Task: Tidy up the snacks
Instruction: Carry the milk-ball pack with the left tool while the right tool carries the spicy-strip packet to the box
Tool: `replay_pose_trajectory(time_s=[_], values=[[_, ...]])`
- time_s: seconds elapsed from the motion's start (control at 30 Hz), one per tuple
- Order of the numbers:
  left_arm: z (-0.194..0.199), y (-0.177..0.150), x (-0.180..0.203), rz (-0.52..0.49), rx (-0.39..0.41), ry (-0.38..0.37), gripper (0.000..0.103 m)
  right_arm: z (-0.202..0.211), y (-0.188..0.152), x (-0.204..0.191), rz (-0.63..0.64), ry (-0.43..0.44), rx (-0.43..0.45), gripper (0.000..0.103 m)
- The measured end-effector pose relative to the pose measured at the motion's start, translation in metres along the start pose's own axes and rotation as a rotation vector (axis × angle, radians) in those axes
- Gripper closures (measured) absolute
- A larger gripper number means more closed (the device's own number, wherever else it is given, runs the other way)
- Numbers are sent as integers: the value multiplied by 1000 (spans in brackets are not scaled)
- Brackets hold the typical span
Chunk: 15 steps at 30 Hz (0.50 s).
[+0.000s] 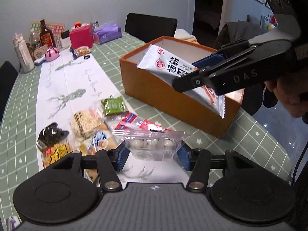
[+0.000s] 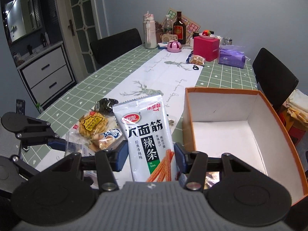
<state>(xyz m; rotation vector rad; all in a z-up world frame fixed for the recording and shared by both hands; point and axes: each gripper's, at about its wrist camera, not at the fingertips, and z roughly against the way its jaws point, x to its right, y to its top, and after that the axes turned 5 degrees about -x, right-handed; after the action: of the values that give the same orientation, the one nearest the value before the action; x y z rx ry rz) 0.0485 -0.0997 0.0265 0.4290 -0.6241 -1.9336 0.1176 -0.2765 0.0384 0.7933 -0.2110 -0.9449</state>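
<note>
While your right gripper (image 2: 151, 155) fills the lower part of the right wrist view, its two blue pads (image 2: 121, 154) press on both sides of a white spicy strip packet (image 2: 146, 134), so it is closed on this packet and holds it upright. At the right of that frame you see the orange box (image 2: 281, 119) with its white inside, and the packet stands just left of its near wall. From the left wrist view the same right gripper (image 1: 207, 65) comes from the upper right of the frame and keeps the spicy strip packet (image 1: 165, 62) tilted above the orange box (image 1: 173, 100), with the lower end of the packet over the near rim. Your left gripper (image 1: 153, 155) is at the bottom centre of the left wrist view. A clear bag of white balls (image 1: 152, 144) sits between its blue pads (image 1: 121, 158); the pads seem to touch the edges of the bag, but I cannot tell if they really grip it. At the left of this frame the other snacks lie together on the white runner (image 1: 63, 80): a green packet (image 1: 114, 105), a rice cake packet (image 1: 86, 122), a black packet (image 1: 52, 132) and a yellow biscuit packet (image 1: 55, 153). In the upper left of the frame, at the far end of the green checked table (image 1: 23, 105), stand a dark bottle (image 1: 46, 34), a pink box (image 1: 81, 36) and a purple tissue pack (image 1: 107, 33), well apart from the snacks.
</note>
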Motion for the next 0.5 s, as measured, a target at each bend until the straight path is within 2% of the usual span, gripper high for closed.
replay_pose_trajectory(time_s=[0.3, 0.5], values=[[6, 28, 11, -17, 54, 1, 42, 21, 2, 23, -58, -12, 59, 52], [8, 60, 13, -19, 87, -7, 42, 41, 18, 46, -80, -80, 63, 53]])
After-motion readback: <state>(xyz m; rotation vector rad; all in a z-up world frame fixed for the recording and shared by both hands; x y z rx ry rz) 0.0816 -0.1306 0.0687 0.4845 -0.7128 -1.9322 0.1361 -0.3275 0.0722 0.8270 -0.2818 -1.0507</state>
